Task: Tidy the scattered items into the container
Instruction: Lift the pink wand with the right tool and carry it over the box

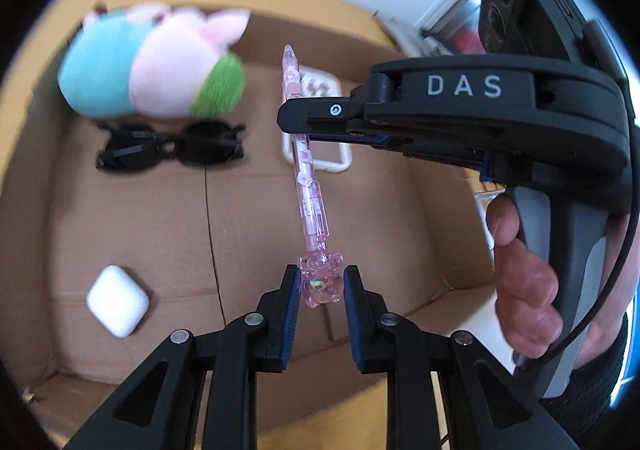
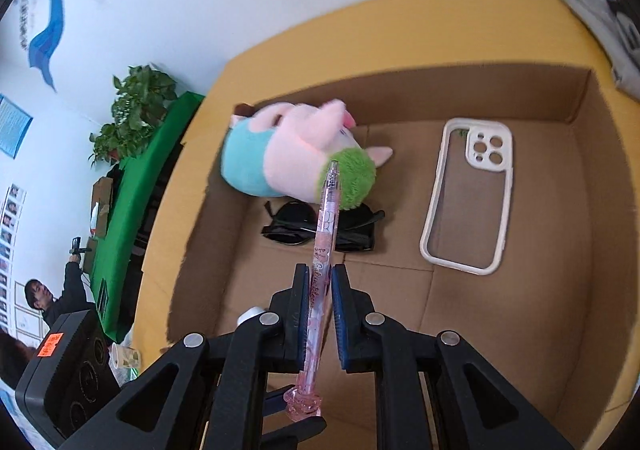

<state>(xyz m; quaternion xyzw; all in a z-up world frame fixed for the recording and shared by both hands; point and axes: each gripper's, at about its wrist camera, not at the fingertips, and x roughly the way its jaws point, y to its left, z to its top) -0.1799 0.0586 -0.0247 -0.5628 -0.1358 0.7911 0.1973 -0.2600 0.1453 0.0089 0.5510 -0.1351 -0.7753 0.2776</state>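
A clear pink pen (image 1: pixel 310 190) with a bear-shaped end hangs over the open cardboard box (image 1: pixel 248 210). My right gripper (image 2: pixel 320 286) is shut on the pen's (image 2: pixel 326 250) barrel; it shows in the left wrist view (image 1: pixel 296 130) coming in from the right. My left gripper (image 1: pixel 322 282) is open, its pads either side of the bear end without gripping. In the box lie a pink, blue and green plush toy (image 1: pixel 152 66), black sunglasses (image 1: pixel 170 146), a white earbud case (image 1: pixel 118 300) and a cream phone case (image 2: pixel 468 198).
The box has yellow outer flaps (image 2: pixel 400 22) and tall brown walls. Beyond its left side stand a green table (image 2: pixel 132 186) and a potted plant (image 2: pixel 136 106); a person (image 2: pixel 48 298) stands further off.
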